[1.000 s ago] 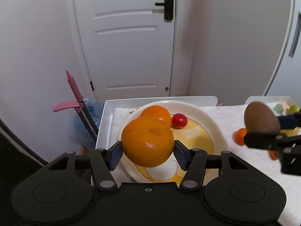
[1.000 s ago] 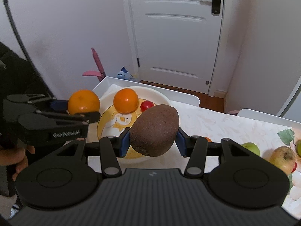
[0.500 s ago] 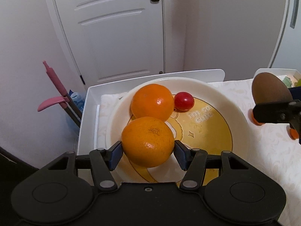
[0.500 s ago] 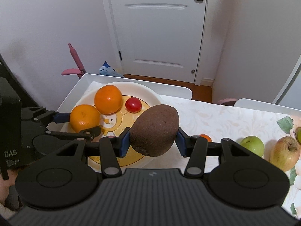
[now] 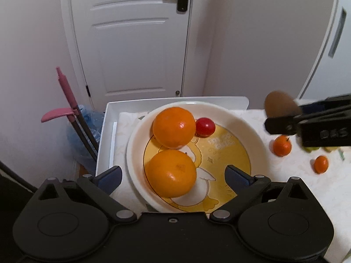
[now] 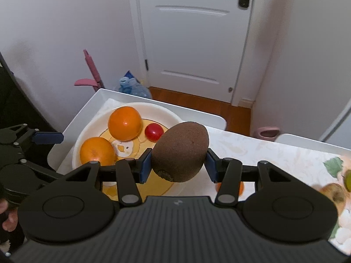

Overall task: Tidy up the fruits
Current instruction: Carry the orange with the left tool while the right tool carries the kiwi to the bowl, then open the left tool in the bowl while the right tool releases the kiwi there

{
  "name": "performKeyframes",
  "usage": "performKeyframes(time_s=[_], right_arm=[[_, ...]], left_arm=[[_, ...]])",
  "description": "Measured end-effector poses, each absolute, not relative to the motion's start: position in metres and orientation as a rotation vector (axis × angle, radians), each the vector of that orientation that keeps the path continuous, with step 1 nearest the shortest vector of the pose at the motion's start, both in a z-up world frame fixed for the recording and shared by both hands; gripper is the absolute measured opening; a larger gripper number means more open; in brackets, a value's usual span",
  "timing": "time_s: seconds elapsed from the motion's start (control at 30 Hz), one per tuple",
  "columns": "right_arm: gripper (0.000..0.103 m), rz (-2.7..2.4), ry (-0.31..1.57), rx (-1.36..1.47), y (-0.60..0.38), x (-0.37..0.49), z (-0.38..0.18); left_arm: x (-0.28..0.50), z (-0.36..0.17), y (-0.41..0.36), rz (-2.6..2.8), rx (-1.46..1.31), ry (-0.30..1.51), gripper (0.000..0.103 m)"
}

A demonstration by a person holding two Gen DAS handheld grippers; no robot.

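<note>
A white plate [image 5: 258, 144] with a yellow duck print holds two oranges and a red cherry tomato [image 5: 205, 126]. My left gripper [image 5: 173, 175] is open, its jaws standing wide on either side of the near orange [image 5: 171, 173], which rests on the plate. The far orange [image 5: 174, 127] lies behind it. My right gripper [image 6: 178, 164] is shut on a brown kiwi [image 6: 181, 151] and holds it above the plate's right rim [image 6: 173, 115]. The kiwi also shows in the left wrist view [image 5: 279, 106].
Two small tangerines [image 5: 282, 145] [image 5: 321, 164] lie on the patterned tablecloth right of the plate. An apple [image 6: 333, 194] and green fruit [image 6: 347, 178] lie at the far right. The white table edge [image 5: 103, 131] drops off at left, beside a pink tool [image 5: 65, 96] and a water bottle [image 6: 131, 87].
My left gripper lowered the orange onto the plate and opened, letting it go. My right gripper moved left with the kiwi, nearer the plate.
</note>
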State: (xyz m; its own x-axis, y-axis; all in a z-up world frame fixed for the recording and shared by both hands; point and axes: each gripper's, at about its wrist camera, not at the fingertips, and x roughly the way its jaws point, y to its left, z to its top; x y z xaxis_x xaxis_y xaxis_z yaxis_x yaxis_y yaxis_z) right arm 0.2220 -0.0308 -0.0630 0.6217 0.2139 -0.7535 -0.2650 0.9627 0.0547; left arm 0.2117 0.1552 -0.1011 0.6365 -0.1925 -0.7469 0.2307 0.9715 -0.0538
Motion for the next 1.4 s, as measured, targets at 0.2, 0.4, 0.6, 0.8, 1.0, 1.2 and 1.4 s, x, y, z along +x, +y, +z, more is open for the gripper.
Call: performKeyframes(time_s=[0.2,0.4,0.6,0.8,1.0,1.2,1.4], right_arm=[[0.065,0.322,0.898,-0.127,-0.019,0.242,-0.087],[0.065,0.351,0.915,-0.22,-0.005,0.25,-0.109],[0.065,0.373,0.926,-0.234,0.002,0.254,-0.12],[0.073,0.361,0.892,-0.257,0.005,0.252,-0.12],[0.103,0.307,0.85,-0.225,-0.004,0.241,-0.099],[0.103,0.287,0.838,-0.17,-0.021,0.223,-0.083],[0.103,0.267,0.807,-0.145,-0.043,0.191,-0.06]], left_arm=[[0.204,-0.097,0.162,-0.222,0.046,0.85,0.102],[0.206,-0.1,0.168,-0.196,0.051,0.855,0.102],[0.206,-0.103,0.172,-0.177,0.06,0.856,0.102],[0.203,-0.1,0.172,-0.149,0.077,0.845,0.102],[0.193,-0.092,0.167,-0.137,0.102,0.831,0.102],[0.182,-0.08,0.161,-0.129,0.107,0.805,0.102],[0.163,-0.063,0.147,-0.093,0.108,0.773,0.102]])
